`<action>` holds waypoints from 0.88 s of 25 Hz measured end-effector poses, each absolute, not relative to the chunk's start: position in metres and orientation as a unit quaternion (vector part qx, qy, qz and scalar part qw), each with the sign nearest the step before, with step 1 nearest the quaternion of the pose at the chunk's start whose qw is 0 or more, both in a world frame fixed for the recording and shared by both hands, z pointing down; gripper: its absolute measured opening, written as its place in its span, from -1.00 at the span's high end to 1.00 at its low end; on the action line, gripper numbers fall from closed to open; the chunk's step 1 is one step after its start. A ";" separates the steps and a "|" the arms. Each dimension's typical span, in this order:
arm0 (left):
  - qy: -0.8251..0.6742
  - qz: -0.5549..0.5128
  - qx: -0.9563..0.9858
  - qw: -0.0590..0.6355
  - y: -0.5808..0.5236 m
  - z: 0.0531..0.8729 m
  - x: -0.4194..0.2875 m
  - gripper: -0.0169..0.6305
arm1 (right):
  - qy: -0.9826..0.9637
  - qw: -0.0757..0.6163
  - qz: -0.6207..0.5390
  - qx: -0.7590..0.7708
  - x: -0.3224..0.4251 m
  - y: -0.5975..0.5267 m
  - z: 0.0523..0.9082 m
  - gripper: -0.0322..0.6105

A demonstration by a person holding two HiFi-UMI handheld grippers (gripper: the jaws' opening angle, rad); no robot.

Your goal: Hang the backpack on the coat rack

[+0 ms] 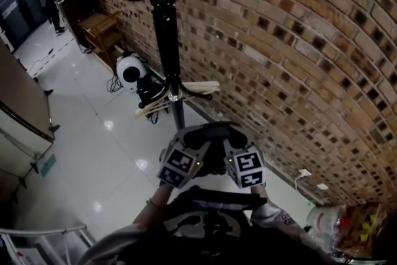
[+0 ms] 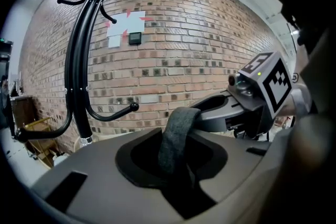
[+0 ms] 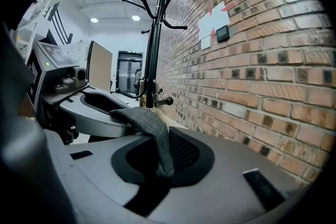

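The black coat rack (image 1: 166, 40) stands on the floor close to the brick wall, its hooks spreading at the top. Just in front of its pole, my left gripper (image 1: 196, 137) and right gripper (image 1: 232, 137) meet side by side. Both are shut on the backpack's grey top strap (image 1: 214, 128), one on each end. The dark backpack (image 1: 205, 220) hangs below them, close to my body. In the left gripper view the strap (image 2: 176, 139) rises from my left gripper (image 2: 178, 168) across to the right gripper (image 2: 226, 113). From my right gripper (image 3: 157, 168) the strap (image 3: 152, 128) runs left to the other gripper.
A low hook (image 2: 113, 113) of the rack (image 2: 79, 86) curves out near the grippers. Wooden hangers (image 1: 186, 93) and a white round device (image 1: 131, 71) lie at the rack's foot. The brick wall (image 1: 298, 59) is at the right, with bags (image 1: 347, 226) on the floor.
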State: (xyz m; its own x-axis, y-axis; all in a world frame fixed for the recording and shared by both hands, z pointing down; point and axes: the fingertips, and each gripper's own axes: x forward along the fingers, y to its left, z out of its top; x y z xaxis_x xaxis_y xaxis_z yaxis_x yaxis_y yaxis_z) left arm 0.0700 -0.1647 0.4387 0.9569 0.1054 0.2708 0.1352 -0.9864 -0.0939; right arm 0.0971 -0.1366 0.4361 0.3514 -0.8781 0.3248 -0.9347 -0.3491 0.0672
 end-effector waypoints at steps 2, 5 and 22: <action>-0.060 -0.133 -0.988 0.057 -0.174 0.436 0.086 0.59 | -0.558 0.125 0.112 0.813 0.113 -0.147 0.434 0.72; -0.056 -0.157 -0.985 0.051 -0.186 0.432 0.100 0.59 | -0.562 0.131 0.108 0.810 0.132 -0.162 0.431 0.72; 0.083 -0.163 -0.983 -0.002 -0.228 0.422 0.143 0.59 | -0.701 0.168 0.083 0.688 0.179 -0.216 0.425 0.72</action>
